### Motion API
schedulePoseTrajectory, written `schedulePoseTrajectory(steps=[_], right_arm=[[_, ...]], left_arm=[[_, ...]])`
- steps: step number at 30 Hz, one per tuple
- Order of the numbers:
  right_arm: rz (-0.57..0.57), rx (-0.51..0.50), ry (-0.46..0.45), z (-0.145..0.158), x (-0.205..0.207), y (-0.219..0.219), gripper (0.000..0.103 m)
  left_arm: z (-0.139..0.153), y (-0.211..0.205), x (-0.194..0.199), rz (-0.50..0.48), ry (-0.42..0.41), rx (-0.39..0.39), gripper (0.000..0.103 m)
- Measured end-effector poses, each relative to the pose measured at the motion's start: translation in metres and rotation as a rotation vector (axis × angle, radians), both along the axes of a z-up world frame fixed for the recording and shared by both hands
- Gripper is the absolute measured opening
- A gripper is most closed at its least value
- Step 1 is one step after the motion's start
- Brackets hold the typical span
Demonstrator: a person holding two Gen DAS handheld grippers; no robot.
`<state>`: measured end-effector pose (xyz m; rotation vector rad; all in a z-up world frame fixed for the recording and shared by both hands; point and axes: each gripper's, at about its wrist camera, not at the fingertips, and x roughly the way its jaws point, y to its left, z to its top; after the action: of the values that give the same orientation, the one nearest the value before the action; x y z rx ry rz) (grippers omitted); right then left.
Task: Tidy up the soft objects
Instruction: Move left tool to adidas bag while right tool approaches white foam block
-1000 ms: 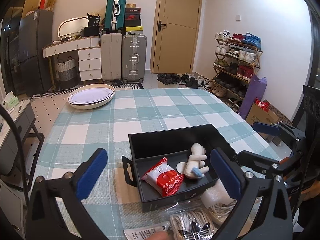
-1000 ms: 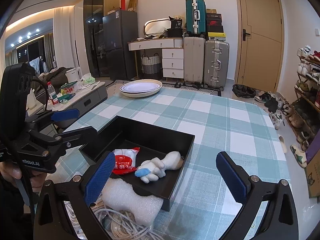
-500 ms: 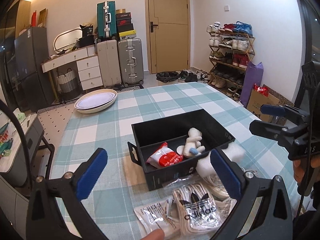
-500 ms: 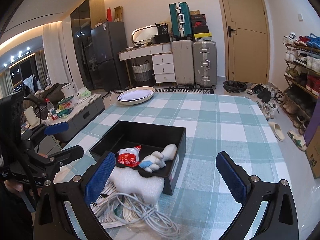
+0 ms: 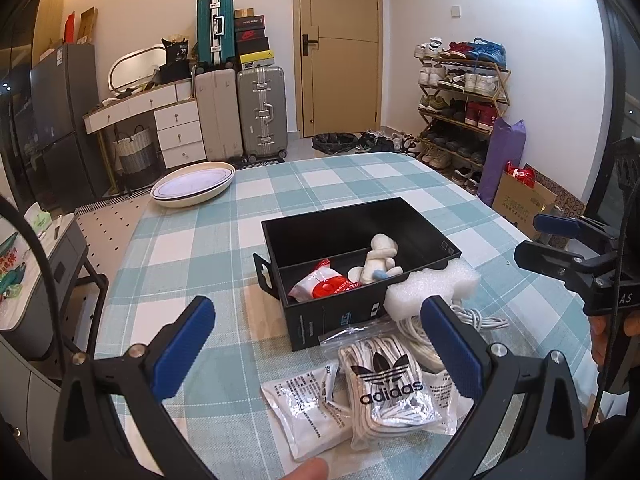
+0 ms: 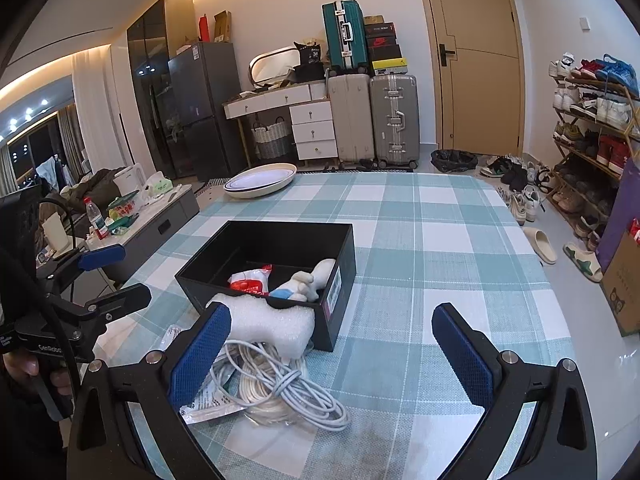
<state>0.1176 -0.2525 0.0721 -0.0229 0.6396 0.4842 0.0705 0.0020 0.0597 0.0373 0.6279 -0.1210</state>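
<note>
A black open box (image 5: 424, 222) (image 6: 256, 228) stands on the checked table. Inside lie a white plush toy (image 5: 379, 258) (image 6: 316, 278) and a red-and-white packet (image 5: 322, 284) (image 6: 250, 280). A white foam piece (image 5: 434, 282) (image 6: 272, 320) leans at the box's near side. A bagged pair of adidas socks (image 5: 386, 386) and a white coiled cable (image 6: 280, 388) lie in front of the box. My left gripper (image 5: 320, 348) is open and empty above the socks. My right gripper (image 6: 332, 354) is open and empty above the cable.
A stack of white plates (image 5: 194, 184) (image 6: 260, 180) sits at the table's far left corner. A flat printed plastic bag (image 5: 302, 404) lies beside the socks. Suitcases, drawers and a shoe rack (image 5: 460, 92) stand beyond the table.
Both grippers have pulled back and up from the box. More of the table front shows now, with the socks, bag and cable in view. Both stay open.
</note>
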Motion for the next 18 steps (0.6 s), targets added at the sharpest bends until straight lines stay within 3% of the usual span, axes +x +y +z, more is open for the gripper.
schedulePoseTrajectory(steps=[18], right_arm=[[-0.017,-0.019,0.037,-0.012,-0.008,0.007,0.102]], left_arm=[[-0.014,-0.001,-0.013,-0.012,0.039,0.005,0.103]])
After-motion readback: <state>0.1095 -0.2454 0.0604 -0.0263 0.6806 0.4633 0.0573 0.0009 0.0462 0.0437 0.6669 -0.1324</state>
